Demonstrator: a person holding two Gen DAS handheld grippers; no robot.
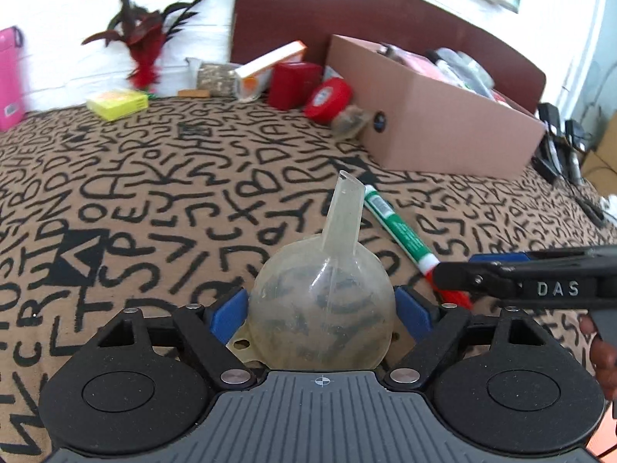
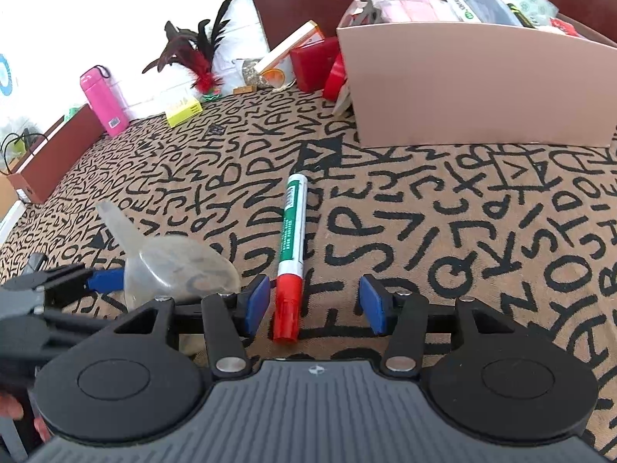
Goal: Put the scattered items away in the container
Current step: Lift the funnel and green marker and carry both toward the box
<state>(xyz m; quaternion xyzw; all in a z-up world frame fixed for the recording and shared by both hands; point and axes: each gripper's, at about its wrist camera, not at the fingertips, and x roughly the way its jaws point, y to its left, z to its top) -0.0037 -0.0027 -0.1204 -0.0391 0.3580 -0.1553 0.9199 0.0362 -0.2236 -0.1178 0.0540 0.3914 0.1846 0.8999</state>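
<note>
Translucent plastic funnel (image 1: 322,308): clamped in my left claw (image 1: 322,310), spout forward. Green marker with red cap (image 2: 290,266): lying on lettered cloth (image 2: 443,231), between my right claw's (image 2: 314,303) parted fingers. Cardboard box (image 2: 474,88): beyond.

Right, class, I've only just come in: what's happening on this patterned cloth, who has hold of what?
A person is tidying loose items into the cardboard box, using a hand-held gripper in each hand. The left gripper has its blue pads against the sides of a clear plastic funnel, spout pointing away toward the box. The right gripper is open and set around the red cap of a green and white marker that lies on the cloth, not yet gripped. The box already holds several things, including another marker.
</note>
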